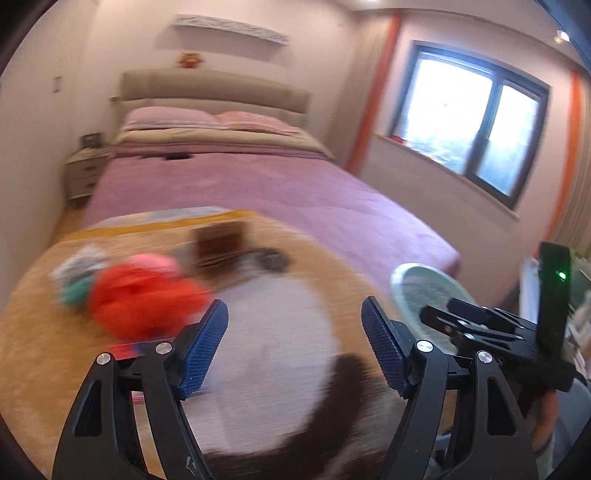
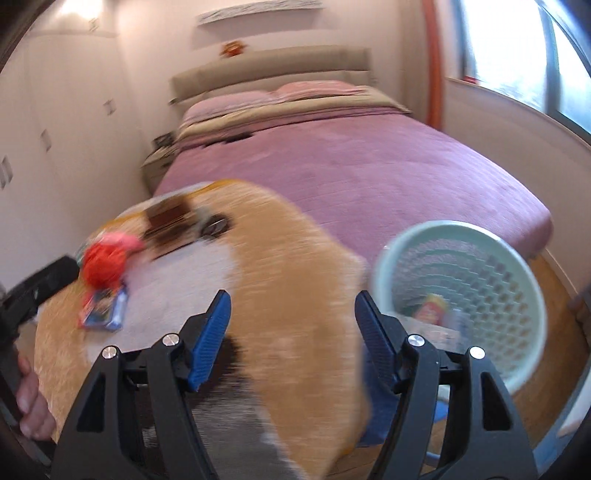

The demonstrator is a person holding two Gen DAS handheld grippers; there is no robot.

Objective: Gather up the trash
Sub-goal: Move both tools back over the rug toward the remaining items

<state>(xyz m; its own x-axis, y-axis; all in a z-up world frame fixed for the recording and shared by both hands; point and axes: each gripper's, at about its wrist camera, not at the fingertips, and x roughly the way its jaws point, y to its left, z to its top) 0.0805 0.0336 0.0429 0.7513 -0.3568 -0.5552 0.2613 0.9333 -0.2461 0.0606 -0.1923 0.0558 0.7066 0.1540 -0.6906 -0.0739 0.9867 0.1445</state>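
Now, with both the left gripper (image 1: pixel 293 347) and right gripper (image 2: pixel 291 339) wide apart and empty, reach left for the red wad (image 2: pixel 101 267) and blue wrapper (image 2: pixel 105 308) on the blanket (image 2: pixel 295 266), then carry them right to the basket (image 2: pixel 458 229).

A wide bed (image 1: pixel 280 188) under a mauve cover filled the room's middle; two pink pillows (image 1: pixel 207 120) lay against a beige padded headboard (image 1: pixel 210 86); a small dark object (image 1: pixel 177 156) rested on the cover near the pillows, too blurred to identify; a pale nightstand (image 1: pixel 83 171) stood beside the bed's far corner; a small orange figure (image 1: pixel 190 59) sat above the headboard, beneath a long white wall shelf (image 1: pixel 229 27); a dark-framed window (image 1: pixel 469 118) glowed on the side wall, flanked by orange strips (image 1: pixel 376 96); white cupboard doors (image 2: pixel 44 147) lined the opposite wall.
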